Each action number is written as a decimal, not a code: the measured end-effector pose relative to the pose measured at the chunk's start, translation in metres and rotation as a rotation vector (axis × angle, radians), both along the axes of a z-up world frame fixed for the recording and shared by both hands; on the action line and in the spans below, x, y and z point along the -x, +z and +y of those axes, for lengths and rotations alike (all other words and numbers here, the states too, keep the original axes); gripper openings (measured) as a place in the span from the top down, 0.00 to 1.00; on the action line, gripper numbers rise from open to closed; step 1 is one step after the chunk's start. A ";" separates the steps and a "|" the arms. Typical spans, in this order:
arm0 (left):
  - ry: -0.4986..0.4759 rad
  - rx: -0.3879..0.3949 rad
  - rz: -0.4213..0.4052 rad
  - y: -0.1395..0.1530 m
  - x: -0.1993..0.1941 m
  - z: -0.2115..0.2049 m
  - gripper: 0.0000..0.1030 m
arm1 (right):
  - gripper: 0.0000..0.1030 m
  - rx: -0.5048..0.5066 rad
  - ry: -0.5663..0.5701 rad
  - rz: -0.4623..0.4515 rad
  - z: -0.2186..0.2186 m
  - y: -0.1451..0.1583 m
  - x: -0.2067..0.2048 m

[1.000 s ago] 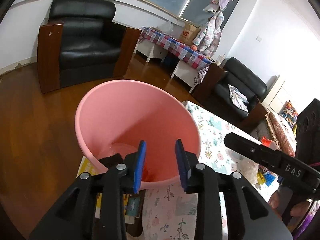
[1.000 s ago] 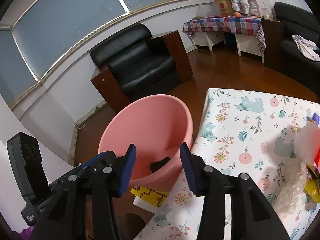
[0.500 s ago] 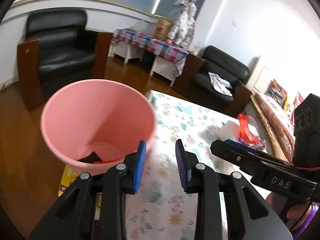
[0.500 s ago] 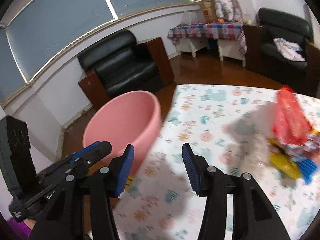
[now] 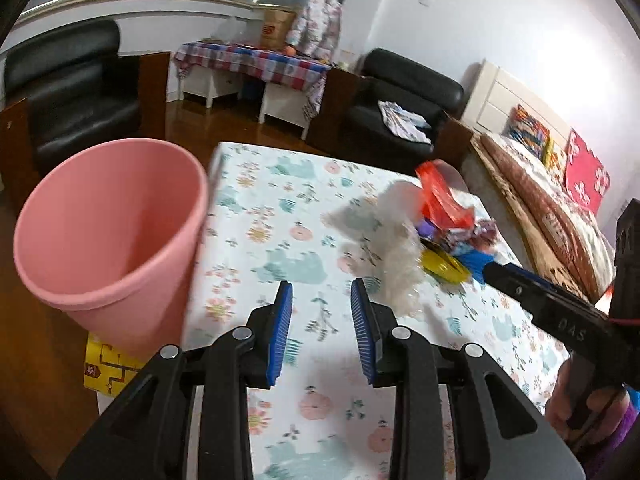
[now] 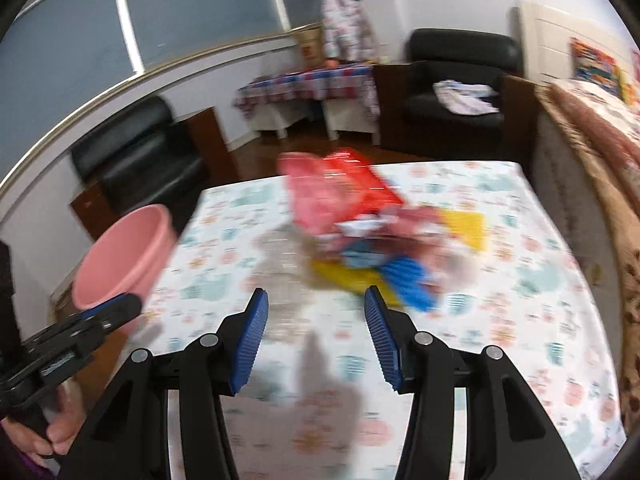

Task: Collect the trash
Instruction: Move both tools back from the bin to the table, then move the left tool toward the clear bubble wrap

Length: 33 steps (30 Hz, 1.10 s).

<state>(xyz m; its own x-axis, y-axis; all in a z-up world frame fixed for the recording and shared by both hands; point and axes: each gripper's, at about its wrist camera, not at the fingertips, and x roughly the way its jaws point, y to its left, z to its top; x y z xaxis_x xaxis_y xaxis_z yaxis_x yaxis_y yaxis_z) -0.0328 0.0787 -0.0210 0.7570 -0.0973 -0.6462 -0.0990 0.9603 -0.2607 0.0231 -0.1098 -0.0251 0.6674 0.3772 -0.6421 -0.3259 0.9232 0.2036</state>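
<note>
Your left gripper (image 5: pixel 321 310) stands with its jaws apart and nothing is between the blue pads; under them you see only the flowered tablecloth (image 5: pixel 280 216). Your right gripper (image 6: pixel 316 326) is also released, its jaws apart and empty, and it hangs above the same cloth. In the left view you can see one finger of the right gripper reaching in from the right side, with your hand (image 5: pixel 580 412) on its handle at the lower right. In the right view the left gripper shows at the lower left edge.

The trash (image 5: pixel 436 224) lies in one pile on the table, on the side away from the bucket. In it you can tell a red plastic bag (image 5: pixel 438 196), a crumpled white or clear plastic sheet (image 5: pixel 396 256), a yellow wrapper (image 5: pixel 440 266) and something blue (image 5: pixel 474 260). The white sheet is the nearest piece to your left gripper, just ahead of its right pad. The right view is blurred, so the pieces there cannot be told clearly, but the pile is straight ahead of the right gripper.

The pink bucket (image 5: pixel 108 236) stands beside the left edge of the table, upright. Its bottom is not in view. Under it, on the floor, lies a yellow printed sheet (image 5: pixel 106 364).
</note>
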 end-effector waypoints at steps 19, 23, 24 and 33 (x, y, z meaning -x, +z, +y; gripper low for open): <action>-0.083 0.006 0.118 -0.025 -0.028 -0.045 0.70 | 0.50 0.045 -0.182 -0.072 -0.070 -0.008 -0.008; -0.095 -0.012 0.155 -0.029 -0.036 -0.054 0.71 | 0.47 0.064 -0.207 -0.093 -0.078 -0.006 -0.008; -0.103 -0.002 0.155 -0.030 -0.038 -0.056 0.71 | 0.47 0.063 -0.211 -0.092 -0.080 -0.007 -0.009; -0.111 0.016 0.160 -0.029 -0.048 -0.067 0.71 | 0.45 0.055 -0.225 -0.078 -0.090 -0.013 -0.015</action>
